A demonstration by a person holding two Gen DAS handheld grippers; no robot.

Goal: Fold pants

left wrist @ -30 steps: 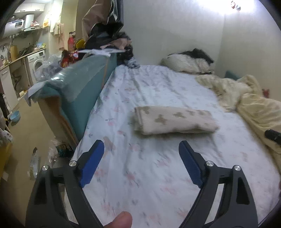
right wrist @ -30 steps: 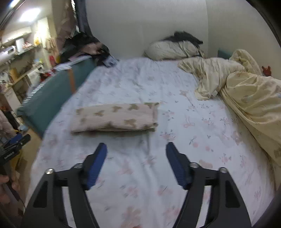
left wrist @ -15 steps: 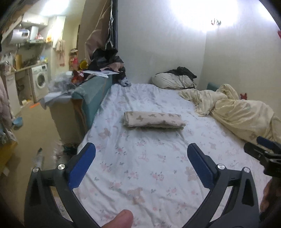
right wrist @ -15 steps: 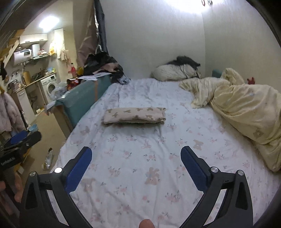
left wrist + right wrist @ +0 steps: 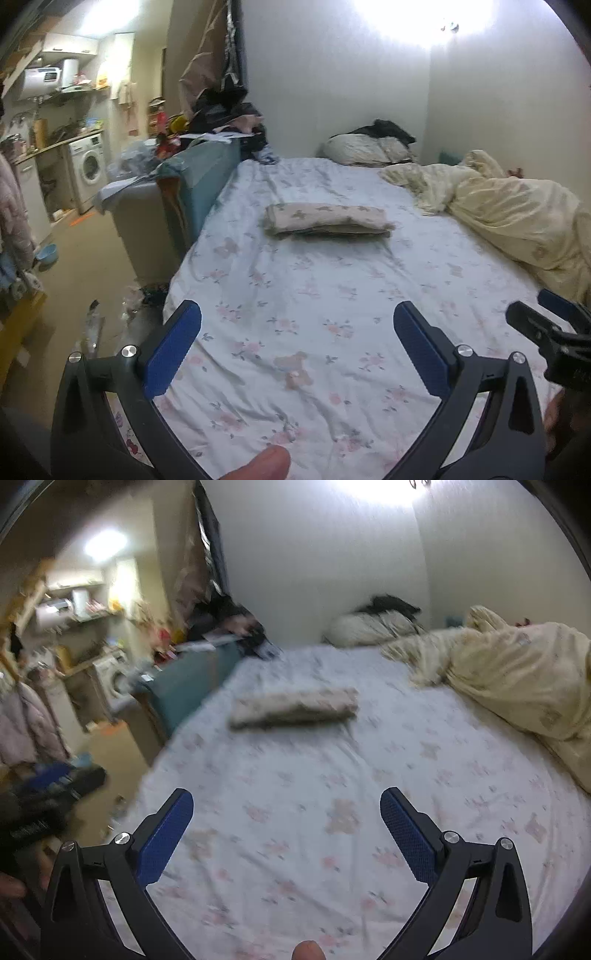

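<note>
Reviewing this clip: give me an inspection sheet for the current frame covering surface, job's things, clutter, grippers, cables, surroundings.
Surface: bed with a pale floral sheet, lightly wrinkled.
Job's things: folded pants, beige with a darker print, lying as a flat bundle mid-bed, apart from both grippers.
Clutter: cream duvet bunched along the bed's right side; pillow at the head with a dark garment on it; heap of clothes on the teal piece beside the bed.
Grippers: left gripper open, empty, over the near sheet; right gripper open, empty.
Cables: nothing seen.
Surroundings: washing machine at far left; blue bowl and litter on the floor. Right wrist view is motion-blurred.
</note>
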